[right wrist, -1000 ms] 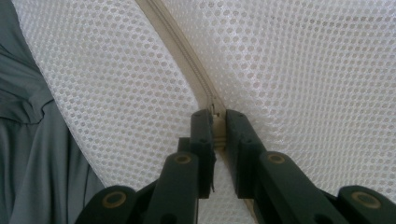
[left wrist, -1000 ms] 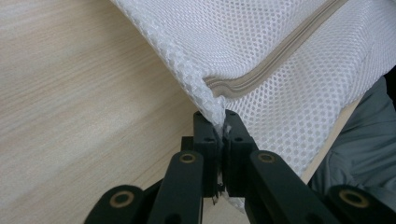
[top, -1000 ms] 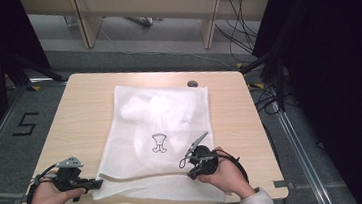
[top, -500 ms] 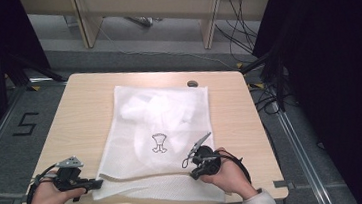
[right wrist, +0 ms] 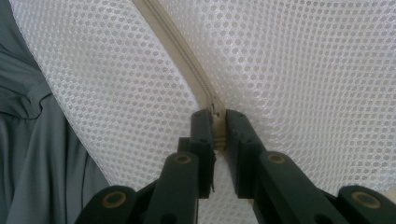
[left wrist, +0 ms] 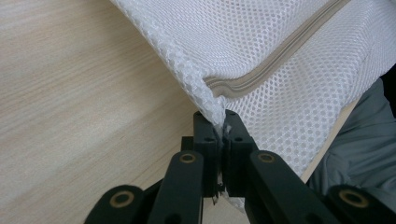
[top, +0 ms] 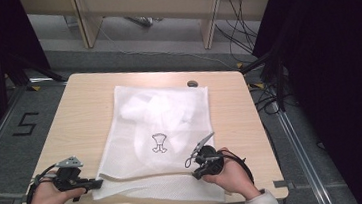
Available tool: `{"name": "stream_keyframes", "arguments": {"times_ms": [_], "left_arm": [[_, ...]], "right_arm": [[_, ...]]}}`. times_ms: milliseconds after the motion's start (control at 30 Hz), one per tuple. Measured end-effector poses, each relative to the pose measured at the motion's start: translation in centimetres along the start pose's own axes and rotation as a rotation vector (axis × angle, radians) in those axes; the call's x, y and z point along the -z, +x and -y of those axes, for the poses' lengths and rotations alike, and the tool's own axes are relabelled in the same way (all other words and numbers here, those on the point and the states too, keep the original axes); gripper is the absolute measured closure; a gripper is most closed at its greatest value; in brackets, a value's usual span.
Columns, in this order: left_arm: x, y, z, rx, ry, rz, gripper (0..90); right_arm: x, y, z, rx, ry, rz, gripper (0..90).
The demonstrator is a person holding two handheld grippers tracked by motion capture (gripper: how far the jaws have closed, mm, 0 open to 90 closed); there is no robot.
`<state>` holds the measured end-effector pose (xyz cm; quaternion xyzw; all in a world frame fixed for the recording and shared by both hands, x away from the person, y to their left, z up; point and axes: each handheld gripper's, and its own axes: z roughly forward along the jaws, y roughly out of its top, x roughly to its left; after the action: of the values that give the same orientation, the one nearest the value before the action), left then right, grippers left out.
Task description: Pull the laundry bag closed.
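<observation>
White mesh laundry bag (top: 159, 134) lies flat on my wooden table (top: 77, 117); my left gripper (left wrist: 220, 122) pinches its near corner, my right gripper (right wrist: 218, 122) clamps, apparently, the zipper (right wrist: 184, 56), 2 firm grips.

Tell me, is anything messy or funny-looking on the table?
Slightly. The white mesh laundry bag lies a bit crooked, and its near edge hangs over the wooden table edge. The left gripper pinches its corner and the right gripper pinches its zipper. Nothing looks torn or spilled.

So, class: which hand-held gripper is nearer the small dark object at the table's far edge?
Right. The right hand-held gripper lies below the small dark object; the left hand-held gripper sits far across at the mesh bag's corner.
</observation>
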<state>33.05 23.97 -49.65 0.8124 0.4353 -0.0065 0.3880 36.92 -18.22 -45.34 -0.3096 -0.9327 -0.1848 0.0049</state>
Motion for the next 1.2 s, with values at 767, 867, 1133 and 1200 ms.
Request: {"name": "stream_keyframes", "arguments": {"times_ms": [767,867,1133,1200], "left_arm": [[0.1,0.1,0.0,0.002,-0.005,0.005,85.9],[0.1,0.0,0.0,0.004,-0.008,0.007,85.9],[0.1,0.1,0.0,0.004,-0.008,0.007,85.9],[0.1,0.1,0.0,0.004,-0.011,0.005,85.9]], "right_arm": [[0.4,-0.3,0.9,-0.035,0.003,-0.006,82.5],[0.5,-0.5,1.1,-0.028,0.003,0.003,82.5],[0.6,-0.6,1.4,-0.037,0.008,0.010,82.5],[0.6,-0.6,1.5,-0.032,0.007,0.007,82.4]]}}
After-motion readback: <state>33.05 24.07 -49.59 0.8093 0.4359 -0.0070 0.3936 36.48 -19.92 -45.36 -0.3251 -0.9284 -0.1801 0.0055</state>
